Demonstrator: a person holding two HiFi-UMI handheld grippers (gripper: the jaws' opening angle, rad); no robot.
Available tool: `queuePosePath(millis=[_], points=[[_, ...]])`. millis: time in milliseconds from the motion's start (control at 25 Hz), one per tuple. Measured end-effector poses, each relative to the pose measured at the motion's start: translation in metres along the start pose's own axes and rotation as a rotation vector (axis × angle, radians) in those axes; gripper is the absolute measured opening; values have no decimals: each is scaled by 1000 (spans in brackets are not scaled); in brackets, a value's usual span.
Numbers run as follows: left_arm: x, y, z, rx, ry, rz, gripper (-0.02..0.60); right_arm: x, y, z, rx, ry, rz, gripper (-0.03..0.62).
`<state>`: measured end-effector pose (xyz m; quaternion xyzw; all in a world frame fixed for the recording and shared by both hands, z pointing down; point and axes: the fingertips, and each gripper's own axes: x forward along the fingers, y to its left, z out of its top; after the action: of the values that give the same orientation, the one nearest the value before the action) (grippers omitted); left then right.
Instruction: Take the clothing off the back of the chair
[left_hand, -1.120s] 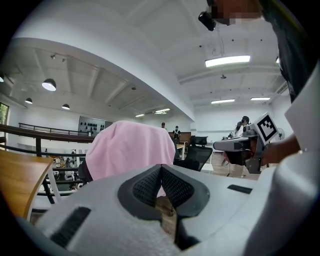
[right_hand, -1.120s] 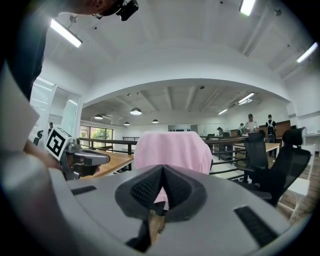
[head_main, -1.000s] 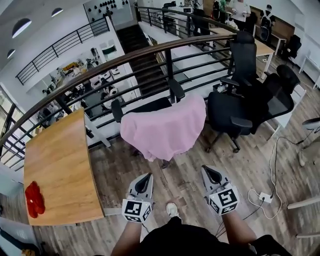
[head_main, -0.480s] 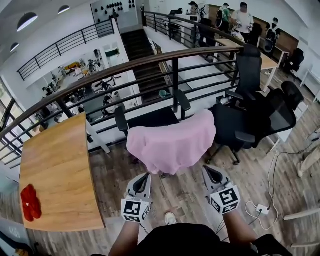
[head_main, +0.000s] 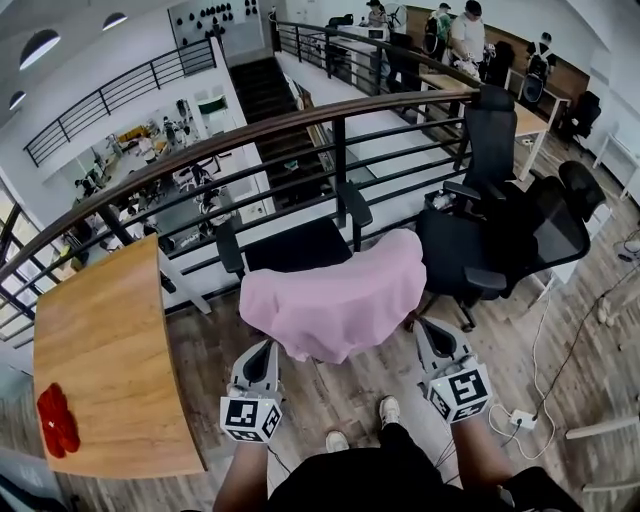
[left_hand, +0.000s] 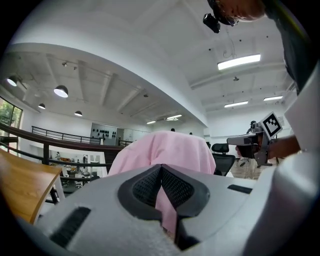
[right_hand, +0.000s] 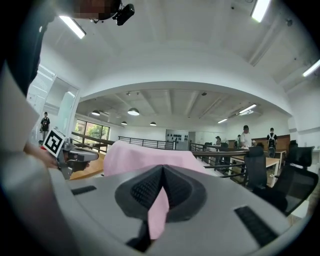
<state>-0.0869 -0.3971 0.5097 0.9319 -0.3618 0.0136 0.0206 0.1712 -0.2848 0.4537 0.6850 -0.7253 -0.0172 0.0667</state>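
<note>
While only head view shows seat (head_main: 295, 245), clothing (head_main: 335, 295) draped, left tongs (left_hand: 161, 167), right tongs (right_hand: 162, 167) — closed.

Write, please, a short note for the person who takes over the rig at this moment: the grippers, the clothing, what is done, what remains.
The left hand-held gripper: jaws together, gripping nothing, tip at the lower left edge of the pink garment.
The right hand-held gripper: jaws together, also empty, tip at the garment's lower right edge.
The garment lies fully draped over the back of the chair.
Done: both grippers are at the garment.
Left: open the jaws, grip the cloth, lift it off the chair back.
</note>
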Motion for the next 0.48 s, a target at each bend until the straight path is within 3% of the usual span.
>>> queuePosePath(millis=[480], points=[[17,53,14,29,15,210,15,54,-82,14,-7,-41,4,5]])
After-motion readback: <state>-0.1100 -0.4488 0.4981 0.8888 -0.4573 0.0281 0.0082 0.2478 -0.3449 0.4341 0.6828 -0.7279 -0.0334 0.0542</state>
